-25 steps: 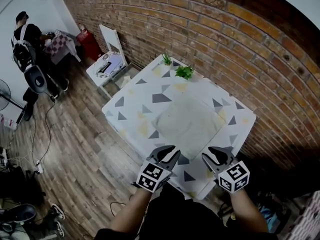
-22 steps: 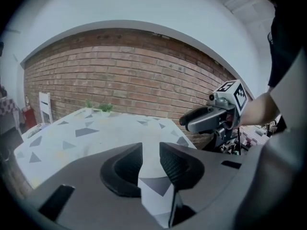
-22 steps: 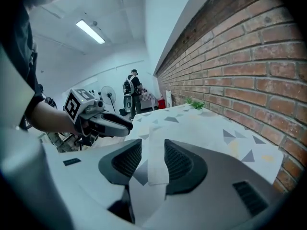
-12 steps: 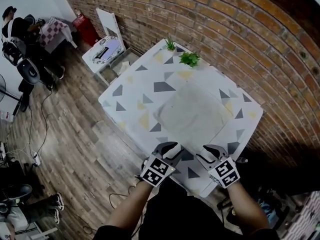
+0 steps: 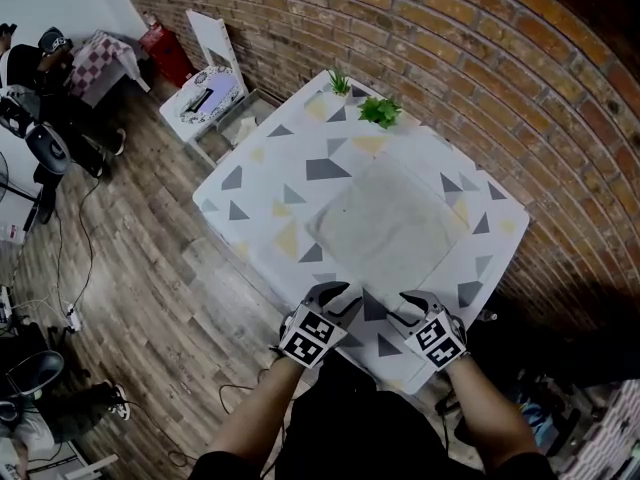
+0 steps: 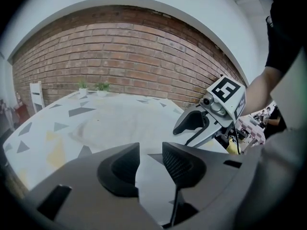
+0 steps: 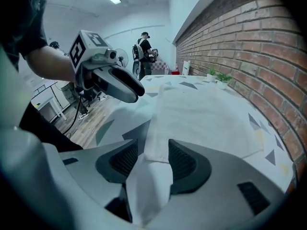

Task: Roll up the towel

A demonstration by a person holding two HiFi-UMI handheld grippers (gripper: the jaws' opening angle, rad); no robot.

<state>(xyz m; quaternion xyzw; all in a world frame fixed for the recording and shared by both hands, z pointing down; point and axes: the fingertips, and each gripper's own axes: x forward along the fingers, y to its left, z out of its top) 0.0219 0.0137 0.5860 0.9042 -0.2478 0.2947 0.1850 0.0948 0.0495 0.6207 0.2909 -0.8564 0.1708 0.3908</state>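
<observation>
While the towel [image 5: 385, 230] lies flat and unrolled at the middle of the patterned table [image 5: 250, 183], both grippers are at the table's near edge. Left gripper [image 6: 151, 150]: jaws partly apart and opening, with nothing between them; only tablecloth shows beyond. Right gripper [image 7: 153, 145]: jaws wide apart and opening. The towel's near corner shows in the gap, and neither pad presses on it. Two small potted plants [image 5: 362, 100] stand at the table's far edge, beside the brick wall [image 5: 480, 58] on the right.
</observation>
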